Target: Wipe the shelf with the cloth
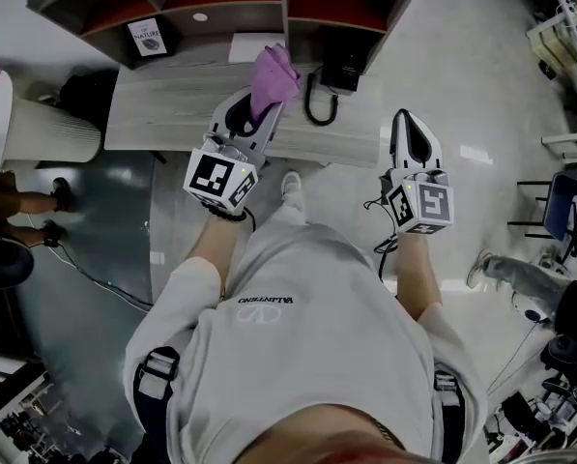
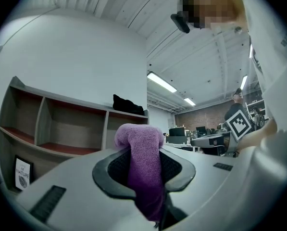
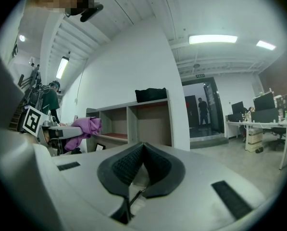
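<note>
A purple cloth (image 1: 274,77) hangs folded over the tips of my left gripper (image 1: 257,107), which is shut on it. It is held above the pale wooden top (image 1: 162,109) of the low shelf unit (image 1: 220,6), whose compartments have red-brown floors. In the left gripper view the cloth (image 2: 142,163) fills the gap between the jaws of the left gripper (image 2: 144,153), with the shelf (image 2: 61,129) to the left behind. My right gripper (image 1: 410,124) is held off the unit's right front corner, shut and empty; its jaws (image 3: 142,148) meet at the tip.
A black device with a looped cable (image 1: 338,70), a white sheet (image 1: 253,46) and a framed card (image 1: 148,37) sit at the shelf. A black bag (image 3: 150,94) lies on the taller unit. A white rounded stand (image 1: 46,129), another person's feet (image 1: 48,211) and chairs (image 1: 568,201) flank me.
</note>
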The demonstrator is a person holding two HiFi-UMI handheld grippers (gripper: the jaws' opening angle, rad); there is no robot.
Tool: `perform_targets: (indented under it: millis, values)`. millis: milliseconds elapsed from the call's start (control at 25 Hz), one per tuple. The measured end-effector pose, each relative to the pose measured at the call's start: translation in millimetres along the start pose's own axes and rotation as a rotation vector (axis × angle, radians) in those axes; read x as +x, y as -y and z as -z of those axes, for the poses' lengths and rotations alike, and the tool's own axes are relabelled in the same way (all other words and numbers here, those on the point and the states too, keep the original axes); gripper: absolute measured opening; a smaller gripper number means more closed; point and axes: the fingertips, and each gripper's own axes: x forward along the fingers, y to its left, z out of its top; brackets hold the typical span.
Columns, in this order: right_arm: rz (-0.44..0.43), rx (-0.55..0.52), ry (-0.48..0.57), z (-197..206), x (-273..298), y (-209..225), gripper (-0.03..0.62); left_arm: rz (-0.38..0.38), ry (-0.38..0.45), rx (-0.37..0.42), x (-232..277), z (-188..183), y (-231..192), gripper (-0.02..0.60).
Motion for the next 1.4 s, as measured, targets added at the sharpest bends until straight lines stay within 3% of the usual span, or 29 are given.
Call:
perform_targets:
  millis: [360,560,880,1400]
  values:
    - [0.031,0.000,-0.024,1.9,87.6,13.7,0.000,0.041,-0.048,0.040,76.9,38.6,-52.3,0.103]
    - [0.039,-0.015,-0.027,1.7,126.4,10.1,0.001,0.076,-0.059,0.022,112.1,55.2,-71.1,0.103]
    - [0.034,-0.027,-0.041,4.4,172.6,5.8,0.000,0.070,-0.095,-0.005,157.5,77.3,-90.7,0.103]
    - [-0.012,-0.026,-0.056,6.1,212.3,30.0,0.000,-0.072,-0.160,-0.012,201.2,110.7,-108.1,0.103]
